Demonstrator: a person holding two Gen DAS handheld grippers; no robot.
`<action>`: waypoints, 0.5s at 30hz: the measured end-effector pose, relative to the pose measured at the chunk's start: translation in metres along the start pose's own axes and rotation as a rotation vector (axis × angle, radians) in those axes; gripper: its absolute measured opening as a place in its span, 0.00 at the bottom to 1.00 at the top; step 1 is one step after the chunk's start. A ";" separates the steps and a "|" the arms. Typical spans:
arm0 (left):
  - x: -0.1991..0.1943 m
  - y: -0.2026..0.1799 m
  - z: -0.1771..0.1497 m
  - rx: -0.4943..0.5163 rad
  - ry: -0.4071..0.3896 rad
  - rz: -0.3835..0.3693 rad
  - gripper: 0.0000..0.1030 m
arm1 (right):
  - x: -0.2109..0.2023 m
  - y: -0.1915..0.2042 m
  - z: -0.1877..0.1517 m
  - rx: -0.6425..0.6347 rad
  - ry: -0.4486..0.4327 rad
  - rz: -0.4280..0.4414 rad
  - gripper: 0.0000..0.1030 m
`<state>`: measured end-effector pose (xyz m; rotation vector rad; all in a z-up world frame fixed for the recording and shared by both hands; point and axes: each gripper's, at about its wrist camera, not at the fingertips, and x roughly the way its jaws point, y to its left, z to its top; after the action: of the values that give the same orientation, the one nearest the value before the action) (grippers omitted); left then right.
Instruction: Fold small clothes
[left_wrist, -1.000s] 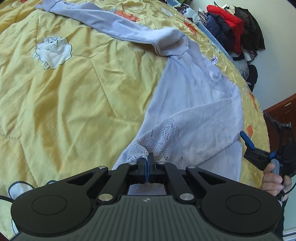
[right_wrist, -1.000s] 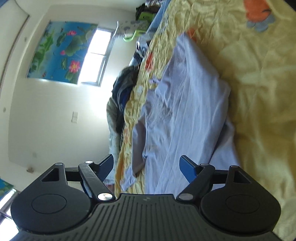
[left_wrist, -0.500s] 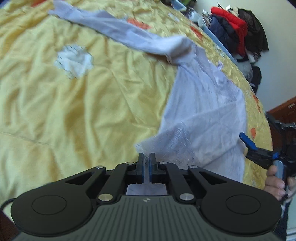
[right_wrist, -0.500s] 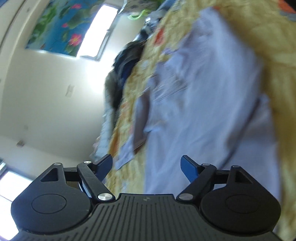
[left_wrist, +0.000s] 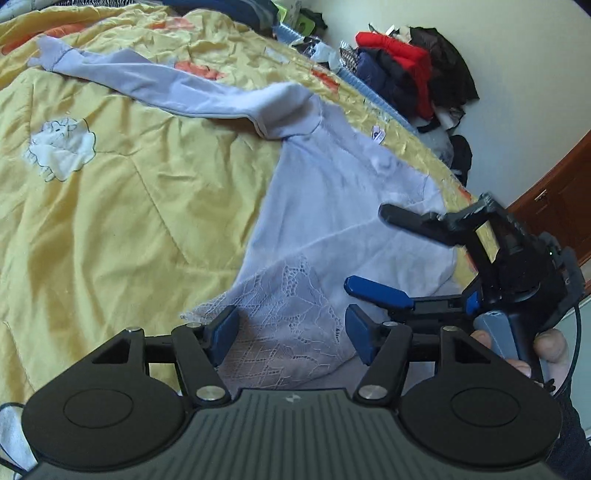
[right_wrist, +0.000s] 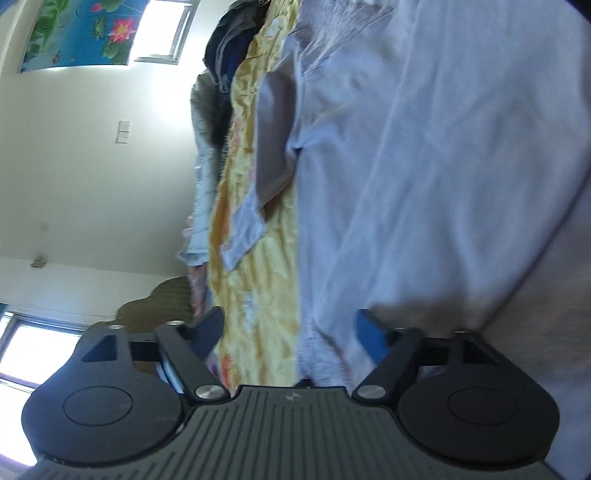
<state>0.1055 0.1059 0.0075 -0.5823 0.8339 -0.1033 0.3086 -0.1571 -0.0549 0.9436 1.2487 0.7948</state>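
A pale lilac long-sleeved top (left_wrist: 332, 206) lies on a yellow quilt (left_wrist: 110, 206). One sleeve (left_wrist: 159, 88) stretches to the far left and the lace hem (left_wrist: 288, 317) is folded over near me. My left gripper (left_wrist: 291, 328) is open, its blue pads either side of the lace hem, holding nothing. My right gripper (left_wrist: 365, 251) shows at the right in the left wrist view, open, over the top's right edge. In the right wrist view the right gripper (right_wrist: 291, 328) is open, close over the top (right_wrist: 424, 166), with cloth between the fingers.
The quilt has a white sheep patch (left_wrist: 59, 147) and orange patches. A pile of red and dark clothes (left_wrist: 410, 70) lies beyond the bed's far edge by the wall. A wooden door (left_wrist: 554, 210) stands at right. A window and a flower picture (right_wrist: 85, 33) are on the wall.
My left gripper has opened and let go of the lace hem, which now lies on the top. My right gripper has moved in over the top's right side.
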 end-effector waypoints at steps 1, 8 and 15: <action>-0.001 0.003 0.001 -0.006 0.000 -0.016 0.61 | 0.000 -0.001 -0.002 -0.009 0.008 -0.009 0.69; -0.036 0.043 0.020 -0.165 -0.049 -0.071 0.62 | 0.001 0.028 -0.008 -0.097 0.009 -0.070 0.71; -0.086 0.171 0.130 -0.526 -0.341 -0.003 0.78 | 0.030 0.116 -0.035 -0.527 -0.007 -0.174 0.72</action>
<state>0.1179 0.3339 0.0430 -1.0621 0.5222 0.2165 0.2794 -0.0766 0.0358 0.4060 1.0231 0.9187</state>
